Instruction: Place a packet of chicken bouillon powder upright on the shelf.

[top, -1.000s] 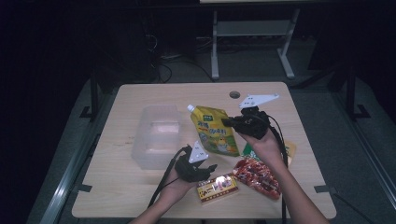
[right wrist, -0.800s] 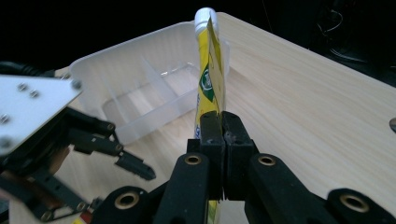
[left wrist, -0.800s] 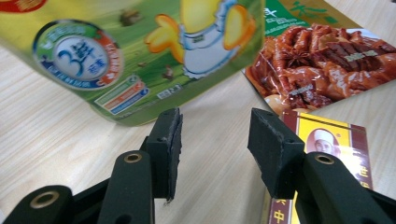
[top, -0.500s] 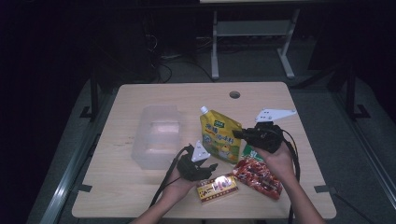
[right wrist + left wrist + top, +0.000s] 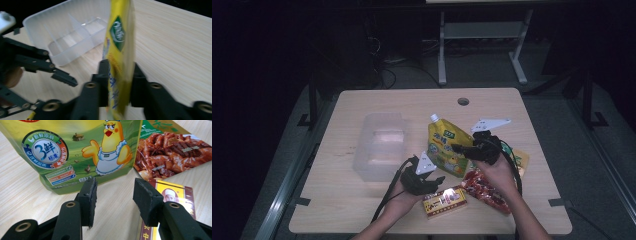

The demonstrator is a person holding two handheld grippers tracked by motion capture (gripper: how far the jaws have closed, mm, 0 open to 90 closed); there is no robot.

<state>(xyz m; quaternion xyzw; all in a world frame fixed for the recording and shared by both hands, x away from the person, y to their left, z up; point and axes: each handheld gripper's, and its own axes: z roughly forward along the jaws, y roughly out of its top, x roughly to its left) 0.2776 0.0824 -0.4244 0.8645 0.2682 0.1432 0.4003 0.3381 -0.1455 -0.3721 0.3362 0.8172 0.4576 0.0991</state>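
I am working in what looks like a lab or test room set up for recording, not a home. My wooden table (image 5: 377,102) has a round cable hole (image 5: 463,101) near its far edge, like an office desk. It stands on grey floor (image 5: 557,100), alone in a pool of light, with the room around it dark. Behind it I see a white metal stand (image 5: 479,35) and loose cables (image 5: 394,67) trailing on the floor. Groceries lie on the table like test items.
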